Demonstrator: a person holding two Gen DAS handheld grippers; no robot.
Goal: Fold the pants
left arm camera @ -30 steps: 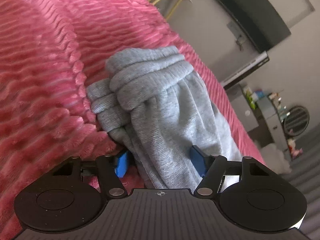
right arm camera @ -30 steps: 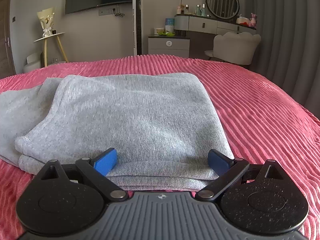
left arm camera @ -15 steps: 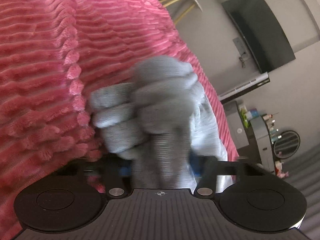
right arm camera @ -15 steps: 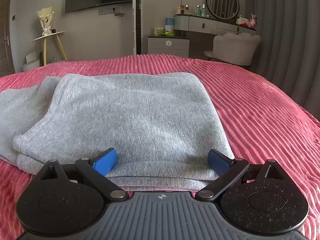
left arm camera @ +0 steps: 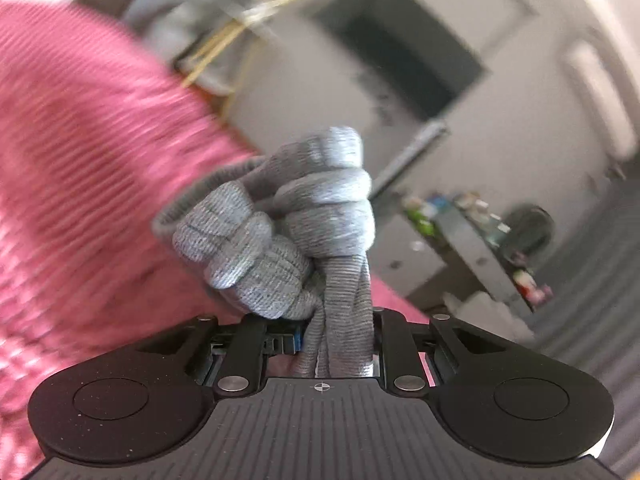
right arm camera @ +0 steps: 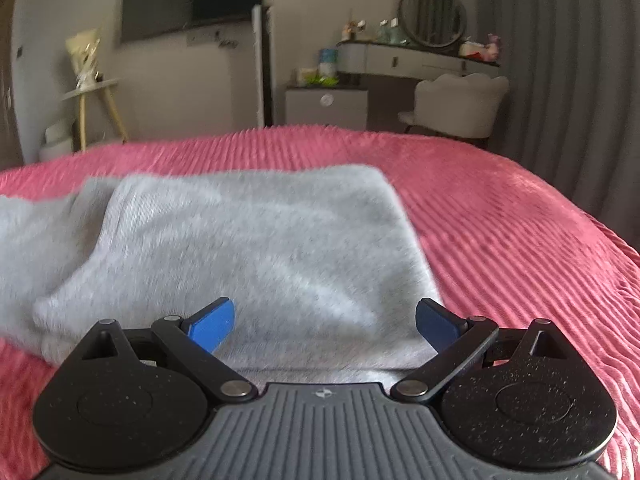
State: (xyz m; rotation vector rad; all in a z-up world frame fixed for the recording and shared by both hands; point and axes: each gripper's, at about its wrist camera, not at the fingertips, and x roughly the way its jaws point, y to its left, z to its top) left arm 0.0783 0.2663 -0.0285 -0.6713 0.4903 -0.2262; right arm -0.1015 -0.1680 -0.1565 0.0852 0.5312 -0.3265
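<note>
The grey pants (right arm camera: 248,248) lie folded on the pink ribbed bedspread (right arm camera: 500,232). In the left wrist view a bunched end of the pants (left arm camera: 304,236), with its ribbed cuffs, is raised off the bed. My left gripper (left arm camera: 340,340) is closing on this bunch, and the cloth fills the gap between the blue pads. My right gripper (right arm camera: 324,326) stands open just above the near folded edge of the pants, its blue pads (right arm camera: 212,324) wide apart with nothing clamped between them.
The pink bedspread (left arm camera: 80,184) runs to the left and right of the pants. Behind the bed stand a wall TV (right arm camera: 192,0), a small side table (right arm camera: 92,92), a cabinet (right arm camera: 326,106), a vanity with a round mirror (right arm camera: 434,14) and a white chair (right arm camera: 456,100).
My left gripper has drawn its pads in on the bunched end of the pants and lifted it off the bed, with the view tilting up. The right gripper has stayed open over the folded edge.
</note>
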